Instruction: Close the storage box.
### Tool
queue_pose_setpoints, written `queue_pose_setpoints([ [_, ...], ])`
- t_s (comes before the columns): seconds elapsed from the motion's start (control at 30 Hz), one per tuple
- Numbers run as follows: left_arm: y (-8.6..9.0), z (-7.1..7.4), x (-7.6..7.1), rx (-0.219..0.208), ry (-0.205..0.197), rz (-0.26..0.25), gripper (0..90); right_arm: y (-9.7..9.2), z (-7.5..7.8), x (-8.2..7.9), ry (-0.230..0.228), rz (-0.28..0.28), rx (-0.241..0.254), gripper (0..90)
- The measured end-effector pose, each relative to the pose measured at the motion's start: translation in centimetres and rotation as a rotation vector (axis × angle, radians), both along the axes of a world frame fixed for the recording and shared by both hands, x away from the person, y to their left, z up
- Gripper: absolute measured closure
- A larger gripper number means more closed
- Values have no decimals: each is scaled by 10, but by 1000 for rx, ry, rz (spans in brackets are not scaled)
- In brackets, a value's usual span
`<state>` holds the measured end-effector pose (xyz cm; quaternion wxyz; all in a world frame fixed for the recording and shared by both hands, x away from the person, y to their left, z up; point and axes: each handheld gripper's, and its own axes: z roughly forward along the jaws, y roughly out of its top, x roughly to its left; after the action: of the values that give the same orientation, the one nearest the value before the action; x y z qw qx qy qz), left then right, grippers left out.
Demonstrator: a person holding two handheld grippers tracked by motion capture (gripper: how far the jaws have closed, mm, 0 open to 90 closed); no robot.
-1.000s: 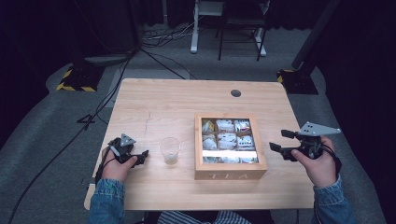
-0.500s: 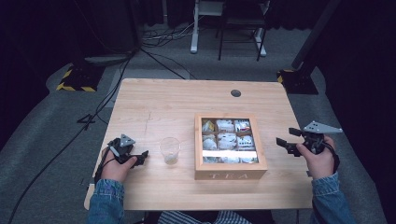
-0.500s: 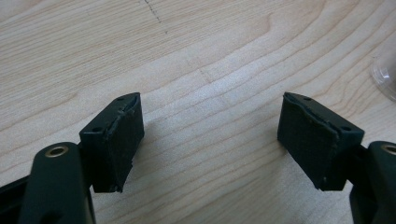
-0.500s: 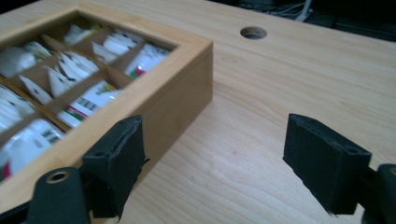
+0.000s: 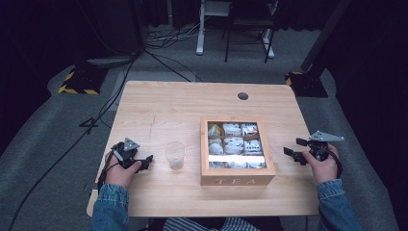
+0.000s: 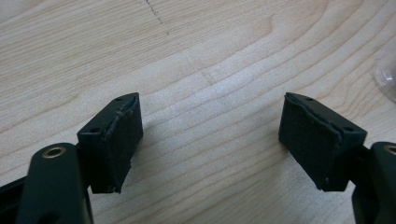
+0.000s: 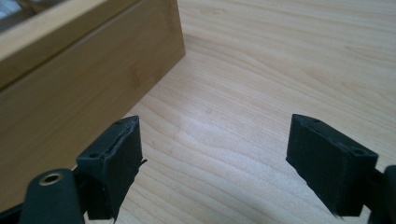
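1. Tea box (image 5: pixel 237 150), high view: wooden, compartments filled with sachets, right of centre on the bench (image 5: pixel 163 106); clear cup (image 5: pixel 174 154) just left of it; left gripper (image 5: pixel 144 161) lower left, right gripper (image 5: pixel 291 150) lower right, apart from the box.
2. Left gripper view: left gripper (image 6: pixel 210 135) with jaws wide apart, nothing between; cup edge at right margin.
3. Right gripper view: right gripper (image 7: pixel 215 158) with jaws just opened wide, nothing between; box wall (image 7: pixel 88 88) upper left.
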<state>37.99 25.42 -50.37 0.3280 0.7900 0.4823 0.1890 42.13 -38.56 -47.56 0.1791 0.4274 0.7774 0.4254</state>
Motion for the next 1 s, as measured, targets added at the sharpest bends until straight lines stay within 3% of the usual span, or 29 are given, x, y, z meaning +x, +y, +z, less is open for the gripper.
queue_pose_setpoints([
  [0.2, 0, 0, 0, -2, 1, 0, 222, 1, -13, 2, 16, -6, -38, 185],
  [0.53, -2, 0, 0, -2, 3, 8, 215, 7, -21, 2, 23, 4, -123, 179],
  [0.73, -3, 0, 1, -5, 8, 9, 203, 11, -28, 2, 57, 10, -149, 149],
  [1.0, -5, 0, 0, -2, 13, 36, 172, 13, -28, 2, 59, -4, -152, 139],
])
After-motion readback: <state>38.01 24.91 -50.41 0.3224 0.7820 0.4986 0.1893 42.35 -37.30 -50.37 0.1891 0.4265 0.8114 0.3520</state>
